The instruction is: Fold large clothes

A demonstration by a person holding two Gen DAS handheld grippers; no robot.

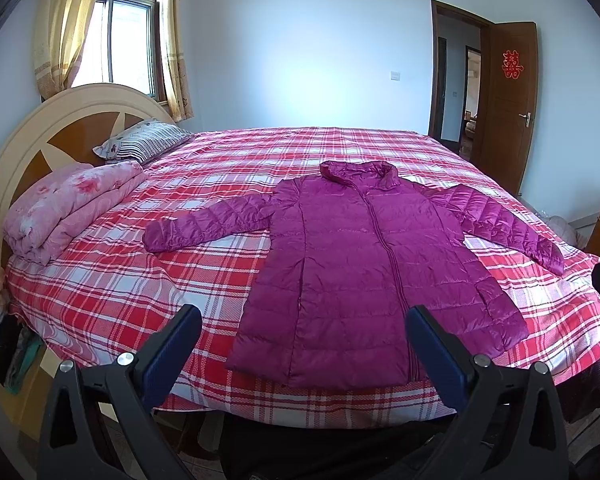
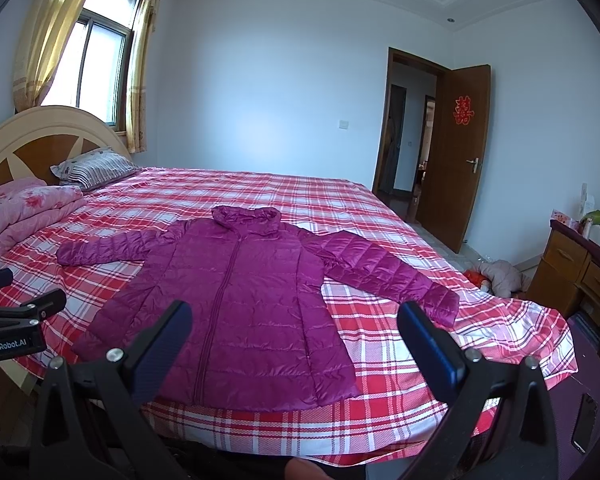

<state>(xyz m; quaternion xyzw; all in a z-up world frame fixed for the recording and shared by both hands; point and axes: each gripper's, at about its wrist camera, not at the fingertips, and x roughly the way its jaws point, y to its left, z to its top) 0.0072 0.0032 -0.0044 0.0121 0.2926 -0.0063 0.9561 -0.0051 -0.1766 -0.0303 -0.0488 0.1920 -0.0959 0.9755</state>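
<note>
Left gripper [image 1: 304,322]: jaws wide apart, holding nothing, held off the bed's near edge at lower centre of frame. Right gripper [image 2: 294,320]: same, wide and empty.

Purple down jacket [image 1: 364,248] lies flat, front up, zipped, hem toward the jaws, collar toward upper centre, clear of both. Sleeves spread left and right, probably laid out ready for a first fold.

Under it, the plaid bedsheet [image 1: 120,292]. Folded pink quilt [image 1: 68,204] at left.
</note>
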